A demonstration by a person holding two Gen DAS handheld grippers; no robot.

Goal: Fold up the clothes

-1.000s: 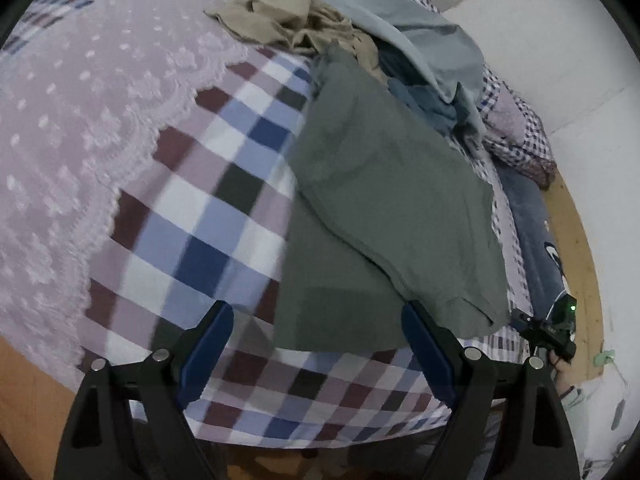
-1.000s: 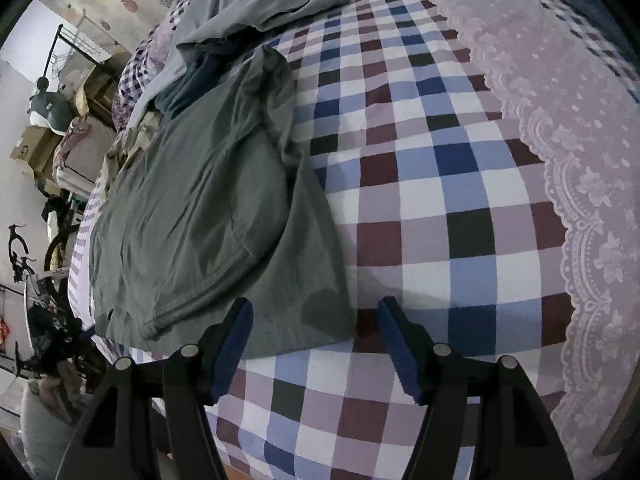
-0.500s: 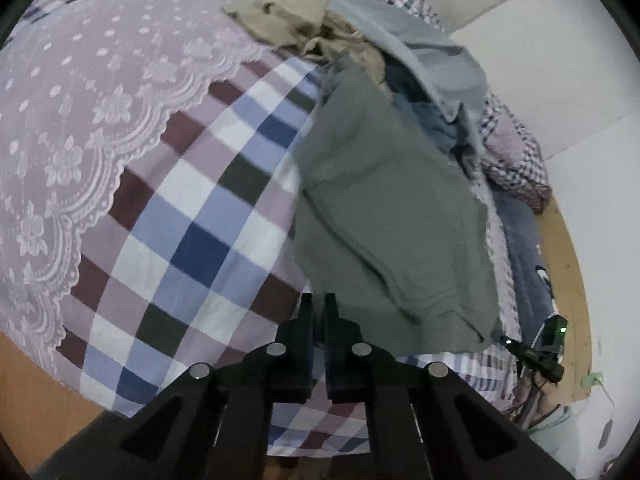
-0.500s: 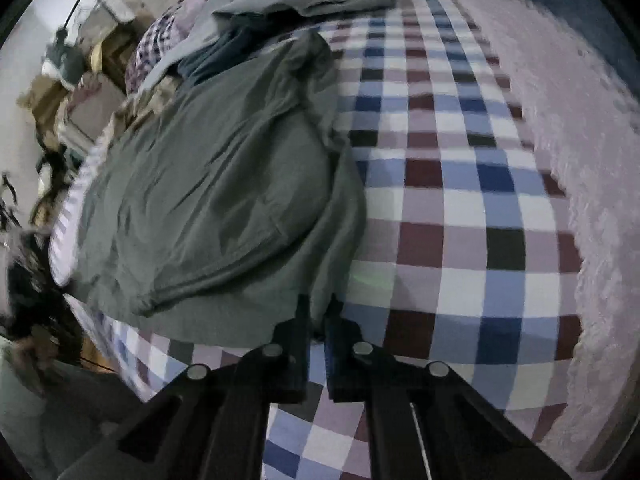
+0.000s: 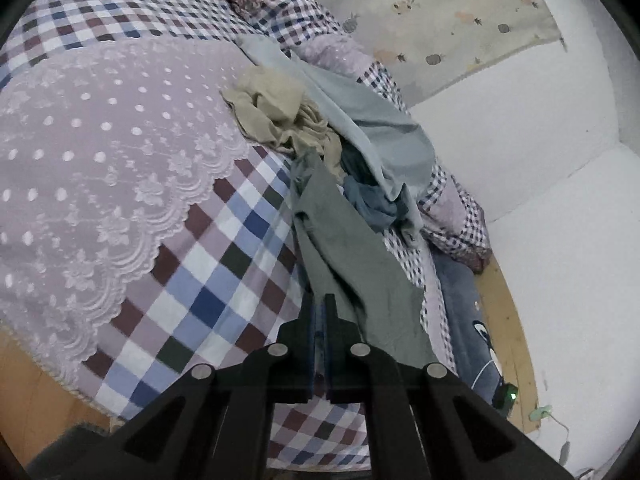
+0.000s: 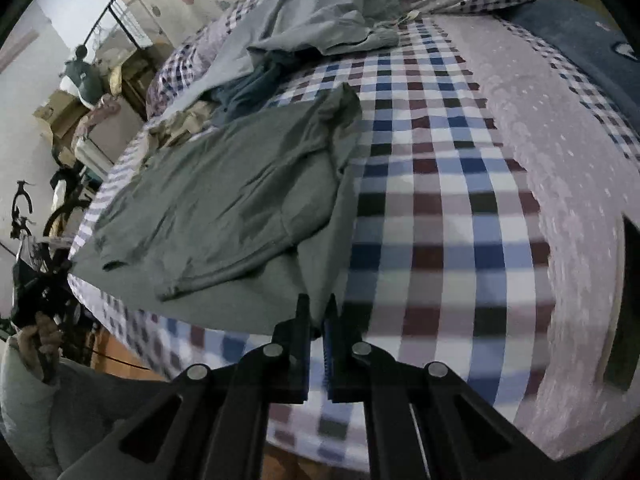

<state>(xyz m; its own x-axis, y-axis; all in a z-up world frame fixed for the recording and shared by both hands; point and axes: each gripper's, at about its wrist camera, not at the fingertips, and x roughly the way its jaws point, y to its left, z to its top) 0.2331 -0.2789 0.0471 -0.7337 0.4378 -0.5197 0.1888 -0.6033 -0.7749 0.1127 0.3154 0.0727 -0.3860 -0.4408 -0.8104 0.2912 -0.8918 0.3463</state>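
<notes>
Left wrist view shows the left hand-held gripper [image 5: 319, 312] clamped on the near hem of the grey-green shirt [image 5: 352, 256], where 1 second ago its jaws stood wide apart over that edge; the cloth now rises from the bed [image 5: 208, 264] toward the camera in a taut, narrowed strip. In the right wrist view the right hand-held gripper [image 6: 316, 312] is likewise pinched on the other near corner of the shirt [image 6: 224, 196], having closed in the same second, and the fabric near it is pulled up into a ridge while the rest lies flat on the checked cover. Both bottom corners seem secured, so I judge the grasp is done and the lift that starts the fold is under way; carrying the hem toward the collar looks like the sensible next move. The shirt lies along the bed's edge, its far end touching a heap of unfolded clothes: a beige garment [image 5: 276, 116], a pale blue one [image 5: 360, 120] and a darker blue piece [image 5: 368, 200]. That heap sits just where the folded edge would land, so the collar end may catch or drag on it. A lace-edged lilac blanket [image 5: 100, 152] covers the other side, well apart from the shirt.
</notes>
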